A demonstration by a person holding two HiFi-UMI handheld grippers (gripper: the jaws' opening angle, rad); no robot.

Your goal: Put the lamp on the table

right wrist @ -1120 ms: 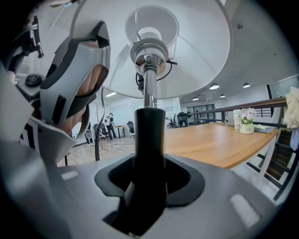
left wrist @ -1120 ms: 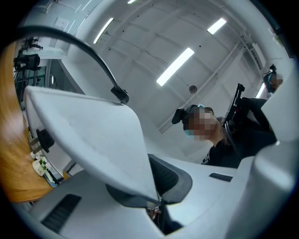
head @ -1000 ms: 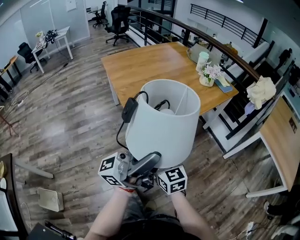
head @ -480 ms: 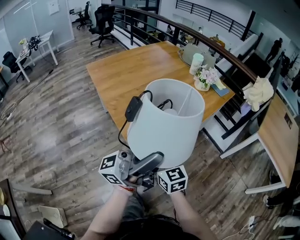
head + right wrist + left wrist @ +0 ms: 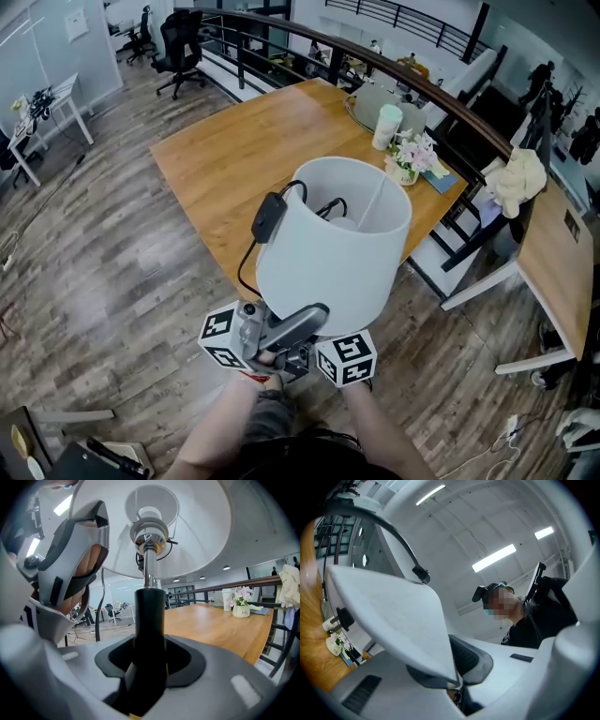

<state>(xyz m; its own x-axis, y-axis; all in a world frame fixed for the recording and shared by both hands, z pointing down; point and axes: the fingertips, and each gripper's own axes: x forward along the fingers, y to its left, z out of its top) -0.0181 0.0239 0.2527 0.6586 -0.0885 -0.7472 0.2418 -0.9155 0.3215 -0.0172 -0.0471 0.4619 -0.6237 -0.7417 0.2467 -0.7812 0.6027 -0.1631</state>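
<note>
Lamp (image 5: pixel 333 248) held aloft over near corner of table (image 5: pixel 234 159), not yet down; right gripper (image 5: pixel 149 667) clamped on stem (image 5: pixel 149 616), left gripper (image 5: pixel 457 679) pinching shade (image 5: pixel 393 616) rim; remaining: lower, release

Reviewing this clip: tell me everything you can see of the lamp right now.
The lamp has a white, slightly tapered drum shade, open on top, with wire spokes inside. A metal stem turns black lower down, where the right gripper is shut on it. The left gripper pinches the shade's lower edge. A black cord with a switch hangs over the rim. Held upright in the air, near the wooden table, not touching it.
</note>
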